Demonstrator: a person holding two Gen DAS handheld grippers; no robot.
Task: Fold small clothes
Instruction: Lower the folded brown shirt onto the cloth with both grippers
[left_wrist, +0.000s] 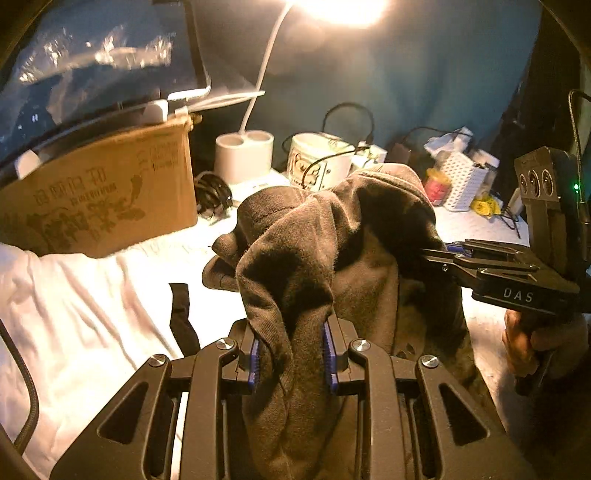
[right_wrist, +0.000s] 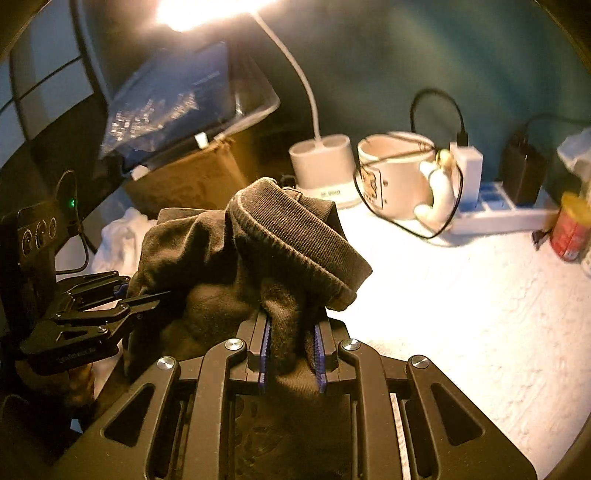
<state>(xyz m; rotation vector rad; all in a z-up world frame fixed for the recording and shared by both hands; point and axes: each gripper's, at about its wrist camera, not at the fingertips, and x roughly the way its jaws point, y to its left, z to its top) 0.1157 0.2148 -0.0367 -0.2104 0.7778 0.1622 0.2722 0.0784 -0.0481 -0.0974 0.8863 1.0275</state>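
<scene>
Both grippers clamp the same dark brown garment (left_wrist: 314, 240), lifted above the white desk (right_wrist: 461, 314). Left gripper (left_wrist: 291, 354): fingers narrow, pinching a bunched fold between the blue pads. Right gripper (right_wrist: 291, 354): fingers narrow too, gripping fabric just under the ribbed cuff (right_wrist: 295, 229), which flops over toward the right. The garment hangs bunched between the two grippers, its lower part draping down toward the desk. Open desk surface lies to the right of the garment in the right wrist view. White cloth (left_wrist: 74, 314) lies on the left; a cardboard box (left_wrist: 103, 195) sits behind it. The back edge is crowded: lamp base (right_wrist: 321, 162), white mug (right_wrist: 395, 173) with a black cable (right_wrist: 369, 206) draped over it, power strip (right_wrist: 498, 214), red can (right_wrist: 570, 229). What the mug holds can't be made out.
</scene>
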